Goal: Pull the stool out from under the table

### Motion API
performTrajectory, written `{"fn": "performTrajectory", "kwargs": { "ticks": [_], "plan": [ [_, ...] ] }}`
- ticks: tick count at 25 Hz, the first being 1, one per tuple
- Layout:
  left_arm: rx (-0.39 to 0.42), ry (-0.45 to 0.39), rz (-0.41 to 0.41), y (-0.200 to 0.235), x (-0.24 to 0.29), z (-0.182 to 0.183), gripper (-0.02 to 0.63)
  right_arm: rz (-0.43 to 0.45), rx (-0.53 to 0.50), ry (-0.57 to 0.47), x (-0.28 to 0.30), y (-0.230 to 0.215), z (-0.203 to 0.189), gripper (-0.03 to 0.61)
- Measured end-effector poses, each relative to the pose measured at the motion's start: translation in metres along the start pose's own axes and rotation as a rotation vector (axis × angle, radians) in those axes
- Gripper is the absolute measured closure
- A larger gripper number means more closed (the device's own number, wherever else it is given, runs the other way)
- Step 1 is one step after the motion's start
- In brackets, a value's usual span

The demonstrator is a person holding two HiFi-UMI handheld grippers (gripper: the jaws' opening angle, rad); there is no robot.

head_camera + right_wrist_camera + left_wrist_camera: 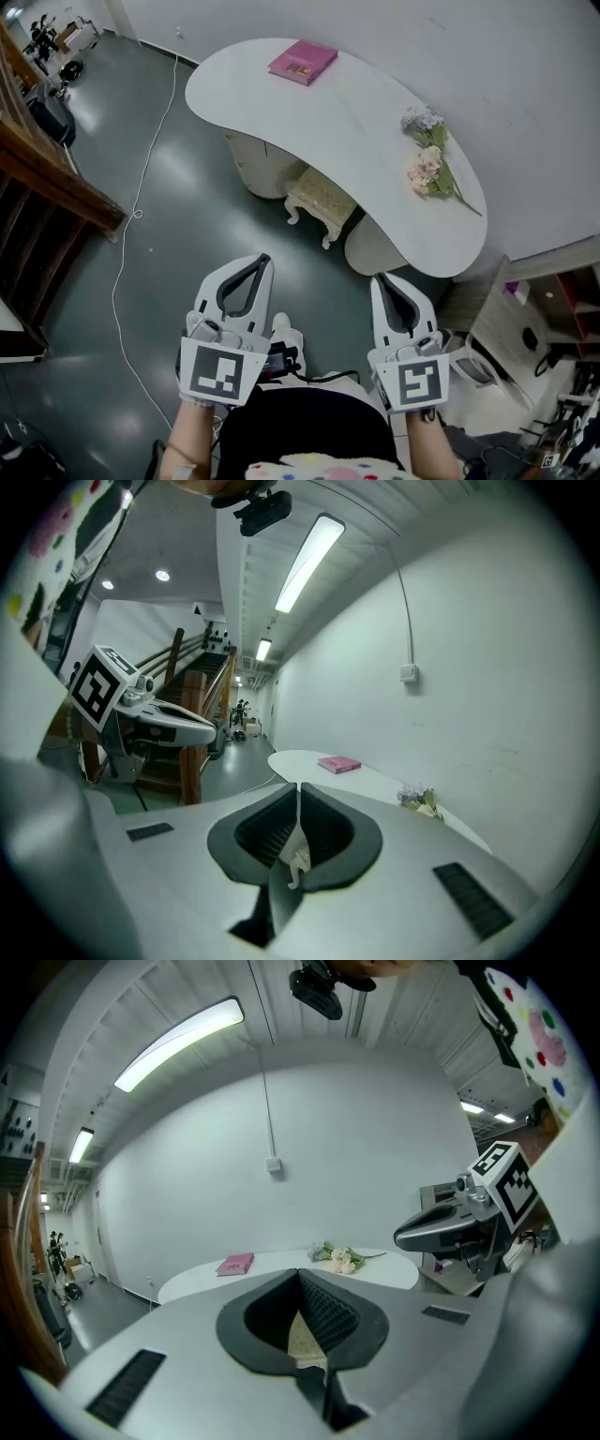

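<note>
Head view alone shows stool (pixel 322 199) under table (pixel 361 108)

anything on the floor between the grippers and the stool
Nothing visible does: bare floor lies between the left gripper, the right gripper and the stool under the table. A cable runs along the floor well to the left.

Stool (pixel 320 195) half under the white table (pixel 356 117) — far legs hidden — cover print on the pink book (pixel 303 62) too small
</note>
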State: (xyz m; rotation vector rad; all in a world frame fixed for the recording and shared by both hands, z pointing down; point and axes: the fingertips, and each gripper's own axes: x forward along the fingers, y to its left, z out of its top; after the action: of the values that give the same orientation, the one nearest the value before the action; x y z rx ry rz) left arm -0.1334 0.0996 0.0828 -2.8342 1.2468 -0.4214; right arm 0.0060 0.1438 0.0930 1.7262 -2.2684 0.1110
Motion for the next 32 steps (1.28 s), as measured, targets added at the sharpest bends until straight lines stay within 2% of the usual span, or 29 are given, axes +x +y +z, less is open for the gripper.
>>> {"fn": "performTrajectory", "kwargs": {
  "ticks": [12, 18, 27, 32],
  "plan": [
    [-0.010, 0.004, -0.049, 0.053, 0.035, -0.011, 0.597, -0.044, 0.016, 0.041, 0.060, 0.003, 0.004, 0.540],
    [0.026, 0.014, -0.068, 0.064, 0.040, -0.019, 0.597, -0.065, 0.058, 0.046, 0.071, 0.008, 0.000, 0.540],
    [0.019, 0.036, -0.059, 0.071, 0.048, -0.035, 0.597, 0.003, 0.030, 0.090, 0.092, 0.019, -0.016, 0.540],
    [-0.013, 0.054, -0.019, 0.079, 0.052, -0.047, 0.597, 0.046, 0.042, 0.119, 0.106, 0.018, -0.031, 0.540]
  ]
}}
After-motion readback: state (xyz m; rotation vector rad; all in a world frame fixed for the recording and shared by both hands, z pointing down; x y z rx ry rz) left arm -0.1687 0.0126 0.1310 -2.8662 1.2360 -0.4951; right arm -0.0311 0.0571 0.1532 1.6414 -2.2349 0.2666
